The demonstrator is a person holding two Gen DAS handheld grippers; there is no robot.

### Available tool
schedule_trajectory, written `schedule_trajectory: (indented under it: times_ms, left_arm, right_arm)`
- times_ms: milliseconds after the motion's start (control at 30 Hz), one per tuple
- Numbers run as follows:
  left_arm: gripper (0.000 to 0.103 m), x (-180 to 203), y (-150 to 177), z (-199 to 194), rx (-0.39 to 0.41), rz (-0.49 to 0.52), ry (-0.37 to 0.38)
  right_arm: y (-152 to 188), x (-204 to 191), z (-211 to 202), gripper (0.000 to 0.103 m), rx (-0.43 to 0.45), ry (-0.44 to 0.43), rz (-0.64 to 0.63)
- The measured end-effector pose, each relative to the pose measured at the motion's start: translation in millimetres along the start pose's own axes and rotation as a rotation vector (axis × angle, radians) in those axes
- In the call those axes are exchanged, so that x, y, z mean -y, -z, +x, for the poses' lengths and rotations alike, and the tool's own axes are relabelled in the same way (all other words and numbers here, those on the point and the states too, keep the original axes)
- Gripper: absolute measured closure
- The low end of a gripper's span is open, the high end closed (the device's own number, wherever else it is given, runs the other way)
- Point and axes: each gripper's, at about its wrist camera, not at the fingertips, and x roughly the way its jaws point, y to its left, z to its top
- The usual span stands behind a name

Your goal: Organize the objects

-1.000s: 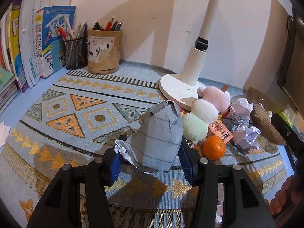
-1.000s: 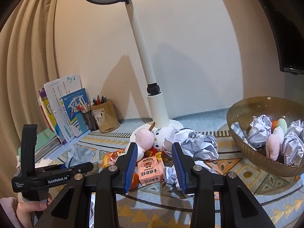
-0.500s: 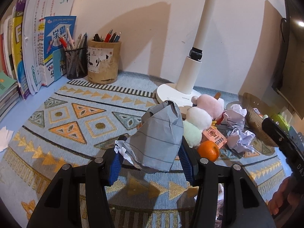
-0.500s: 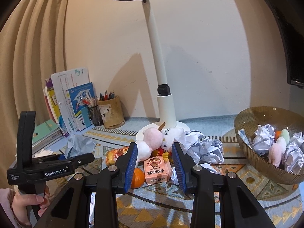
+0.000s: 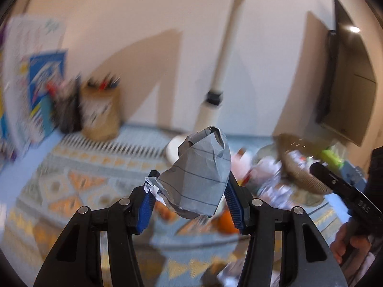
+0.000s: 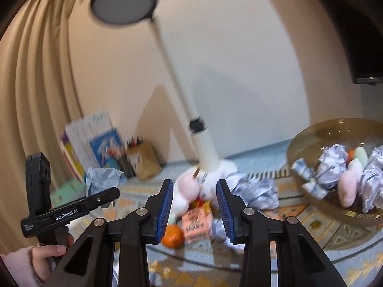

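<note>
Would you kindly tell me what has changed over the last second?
The left gripper has lifted and swung toward the bowl, carrying the crumpled paper. The right gripper stays open and empty above the orange and toys.

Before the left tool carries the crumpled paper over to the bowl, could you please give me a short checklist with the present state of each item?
1. Left tool grips the crumpled lined paper between both blue pads: ok.
2. Paper is lifted clear of the patterned mat: ok.
3. Right tool is empty, jaws apart: ok.
4. Brown bowl has room; it already holds paper balls and soft toys, with free space near its left wall: ok.
5. Path to the bowl past the lamp pole: cannot tell, both views are motion-blurred.
</note>
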Motion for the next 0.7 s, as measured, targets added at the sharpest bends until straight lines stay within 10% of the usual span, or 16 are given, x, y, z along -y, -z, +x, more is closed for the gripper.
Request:
schedule_trajectory:
  times_ms: [267, 433, 567, 700]
  left_arm:
    - [0.052, 53.3, -72.4, 28.8, 0.054, 0.139, 0.251]
    - [0.052, 51.5, -80.2, 39.1, 0.054, 0.104, 0.238]
    - [0.052, 43.4, -64.9, 42.0, 0.013, 0.085, 0.217]
    - [0.052, 34.3, -52.2, 39.6, -0.005, 0.095, 0.194]
  right_arm:
    - [-52.1, 45.8, -33.9, 0.066, 0.033, 0.118, 0.0]
    - [-23.9, 40.3, -2.4, 0.065, -0.159, 0.098, 0.005]
    - [11.7, 27.3, 46.1, 0.035, -0.354, 0.127, -0.031]
    - [30.1, 22.2, 85.0, 0.034, -0.509, 0.186, -0.065]
